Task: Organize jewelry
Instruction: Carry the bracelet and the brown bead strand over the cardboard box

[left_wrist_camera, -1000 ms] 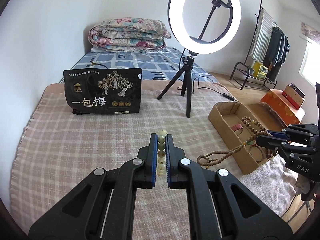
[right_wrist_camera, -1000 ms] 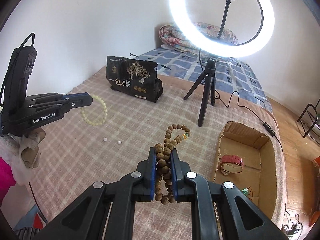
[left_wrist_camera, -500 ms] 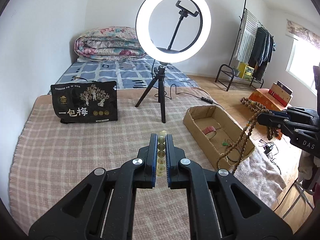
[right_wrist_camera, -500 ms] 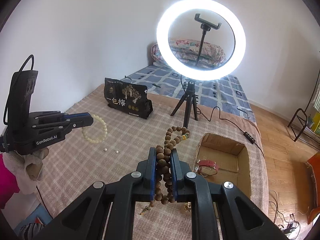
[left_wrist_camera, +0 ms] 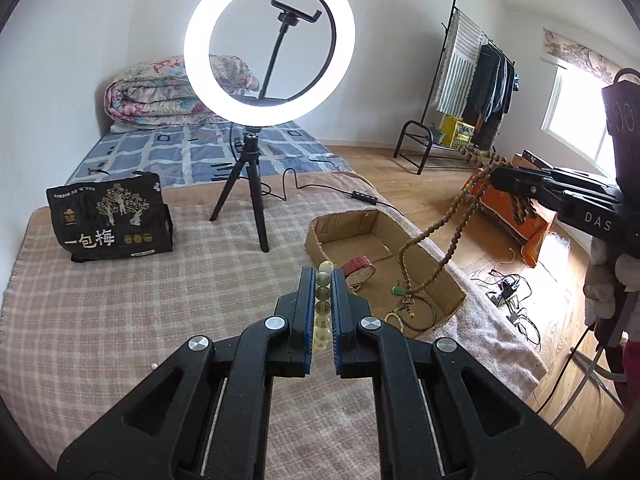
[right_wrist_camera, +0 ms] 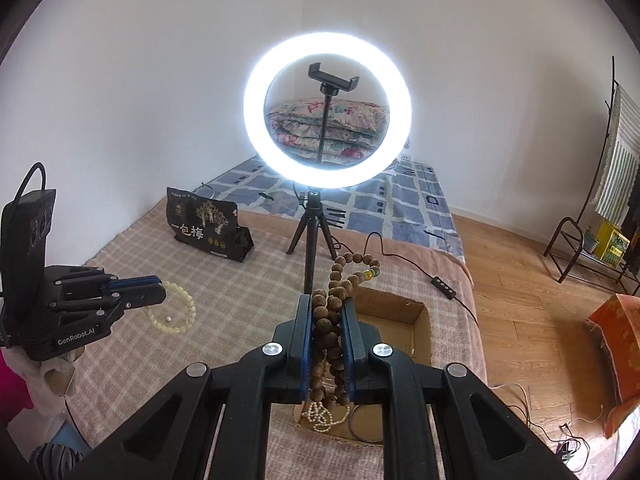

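My left gripper (left_wrist_camera: 321, 280) is shut on a pale bead bracelet (left_wrist_camera: 323, 304), held above the checked blanket; from the right wrist view the bracelet (right_wrist_camera: 173, 312) hangs from that gripper (right_wrist_camera: 158, 286). My right gripper (right_wrist_camera: 325, 312) is shut on a long brown wooden bead necklace (right_wrist_camera: 326, 312), raised high over the cardboard box (right_wrist_camera: 420, 320). In the left wrist view the necklace (left_wrist_camera: 448, 248) dangles from the right gripper (left_wrist_camera: 500, 178) into the box (left_wrist_camera: 448, 280). The box holds a red watch strap (left_wrist_camera: 360, 266), a green pendant and a pale bead string (right_wrist_camera: 320, 414).
A ring light on a tripod (left_wrist_camera: 256, 184) stands mid-blanket, its cable running right. A black snack bag (left_wrist_camera: 110, 220) stands at the back left. A small pearl (right_wrist_camera: 169, 320) lies on the blanket. A clothes rack (left_wrist_camera: 472, 92) and an orange box (left_wrist_camera: 516, 216) stand on the floor.
My right gripper has risen with the necklace, which now hangs down into the box. My left gripper has shifted right toward the box with the bracelet still held.
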`<state>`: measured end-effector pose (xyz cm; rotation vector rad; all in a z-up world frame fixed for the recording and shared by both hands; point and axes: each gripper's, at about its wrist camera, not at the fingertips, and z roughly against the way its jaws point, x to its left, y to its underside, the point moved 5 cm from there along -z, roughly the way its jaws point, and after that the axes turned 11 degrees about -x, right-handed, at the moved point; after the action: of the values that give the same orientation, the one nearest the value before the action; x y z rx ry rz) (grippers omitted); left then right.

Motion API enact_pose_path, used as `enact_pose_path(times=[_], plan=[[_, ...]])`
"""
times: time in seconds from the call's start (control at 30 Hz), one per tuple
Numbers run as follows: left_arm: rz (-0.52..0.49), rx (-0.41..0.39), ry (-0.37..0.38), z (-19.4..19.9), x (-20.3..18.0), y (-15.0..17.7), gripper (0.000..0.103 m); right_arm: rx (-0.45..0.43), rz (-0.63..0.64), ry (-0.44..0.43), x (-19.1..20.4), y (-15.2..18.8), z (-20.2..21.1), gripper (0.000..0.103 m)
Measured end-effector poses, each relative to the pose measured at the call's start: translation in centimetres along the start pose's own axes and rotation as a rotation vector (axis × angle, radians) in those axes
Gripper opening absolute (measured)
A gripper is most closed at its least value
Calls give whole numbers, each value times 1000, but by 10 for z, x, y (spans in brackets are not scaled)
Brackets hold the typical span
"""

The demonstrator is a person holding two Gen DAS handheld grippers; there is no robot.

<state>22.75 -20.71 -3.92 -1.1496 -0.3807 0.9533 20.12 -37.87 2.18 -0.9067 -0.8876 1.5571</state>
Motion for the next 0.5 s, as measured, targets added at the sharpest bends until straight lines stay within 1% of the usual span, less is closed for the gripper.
enact_pose_path(times=[0.23, 0.5], plan=[[9, 30, 54, -32, -27, 4, 5, 14, -17, 36, -34, 4, -17, 11], [13, 60, 92, -71, -51, 7, 5, 24, -28, 78, -66, 5, -42, 11]])
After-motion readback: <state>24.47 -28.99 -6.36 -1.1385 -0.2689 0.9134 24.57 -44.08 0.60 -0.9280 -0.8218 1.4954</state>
